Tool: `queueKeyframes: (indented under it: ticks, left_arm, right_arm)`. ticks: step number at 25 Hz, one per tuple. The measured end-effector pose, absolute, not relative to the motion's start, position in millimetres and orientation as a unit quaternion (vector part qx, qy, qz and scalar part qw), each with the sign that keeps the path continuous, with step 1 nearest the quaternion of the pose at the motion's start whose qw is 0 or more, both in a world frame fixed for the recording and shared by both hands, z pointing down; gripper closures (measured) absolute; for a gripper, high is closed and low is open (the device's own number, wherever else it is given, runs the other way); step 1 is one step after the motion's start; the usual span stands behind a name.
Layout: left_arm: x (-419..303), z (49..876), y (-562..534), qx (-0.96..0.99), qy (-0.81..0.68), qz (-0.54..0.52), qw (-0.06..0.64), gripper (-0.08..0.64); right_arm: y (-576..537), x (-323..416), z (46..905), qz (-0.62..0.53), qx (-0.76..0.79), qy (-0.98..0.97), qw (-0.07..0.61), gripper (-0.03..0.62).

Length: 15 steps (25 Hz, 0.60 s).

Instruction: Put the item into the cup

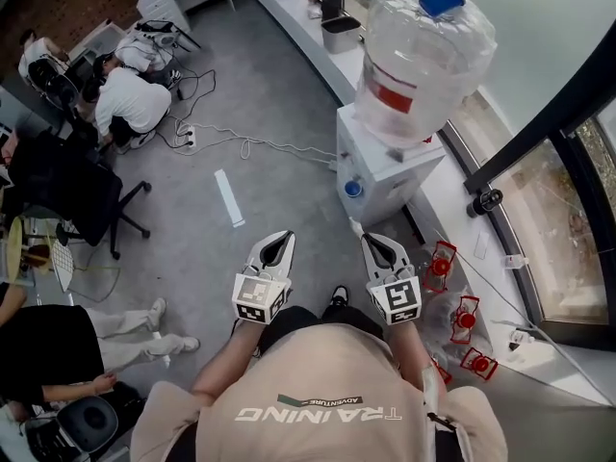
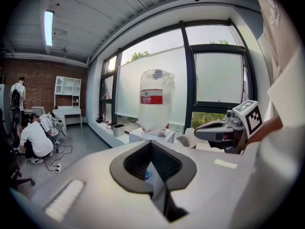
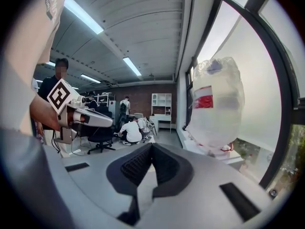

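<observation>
Holding the left gripper [image 1: 284,239] and the right gripper [image 1: 362,233] side by side and apart, each with fingers closed tip to tip on nothing, pointing toward the water dispenser [image 1: 385,166] carrying the big water bottle [image 1: 423,56]. Making out only a small blue round thing [image 1: 353,189] on the dispenser's front, too small to call the cup, and red-and-clear objects [image 1: 465,318] by the window [image 1: 568,258], too small to identify.

clear plastic water bottle [image 1: 423,56], matt grey floor [image 1: 274,104]

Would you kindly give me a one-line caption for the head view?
Both shut, the left hand-held gripper and right hand-held gripper face a water dispenser.
</observation>
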State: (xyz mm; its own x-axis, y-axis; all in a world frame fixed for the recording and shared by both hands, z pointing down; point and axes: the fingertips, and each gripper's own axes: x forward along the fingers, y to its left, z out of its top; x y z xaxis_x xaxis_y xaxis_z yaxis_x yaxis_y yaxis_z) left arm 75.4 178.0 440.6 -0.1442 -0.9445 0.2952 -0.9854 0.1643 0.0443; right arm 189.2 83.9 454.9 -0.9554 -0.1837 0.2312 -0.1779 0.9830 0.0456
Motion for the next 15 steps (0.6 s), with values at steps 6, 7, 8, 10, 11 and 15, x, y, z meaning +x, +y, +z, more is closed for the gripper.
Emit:
queueKeyframes:
  ticks: [6,7,8,10,11,15]
  left_arm:
    - [62,445,163,0.639,-0.752,0.079,0.14,0.552]
    - [58,446,161,0.639,-0.752,0.081,0.142,0.552]
    - [54,446,159,0.639,-0.751,0.081,0.142,0.552]
    - [43,445,154,0.64,-0.751,0.079,0.142,0.552]
    - [37,445,151,0.642,-0.75,0.078,0.14,0.552]
    - [9,452,141,0.657,-0.738,0.083,0.13,0.552]
  right_arm:
    - [68,172,454,-0.01,0.087,-0.989,0.12,0.581]
    - [66,169,454,-0.009,0.088,-0.989,0.122,0.581]
    - [64,166,456,-0.008,0.089,-0.988,0.124,0.581]
    - [59,160,459,-0.007,0.095,-0.987,0.13,0.581]
    - [57,156,461,-0.005,0.099,-0.986,0.132,0.581]
    - [49,134,465,0.001,0.122,-0.983,0.14,0.581]
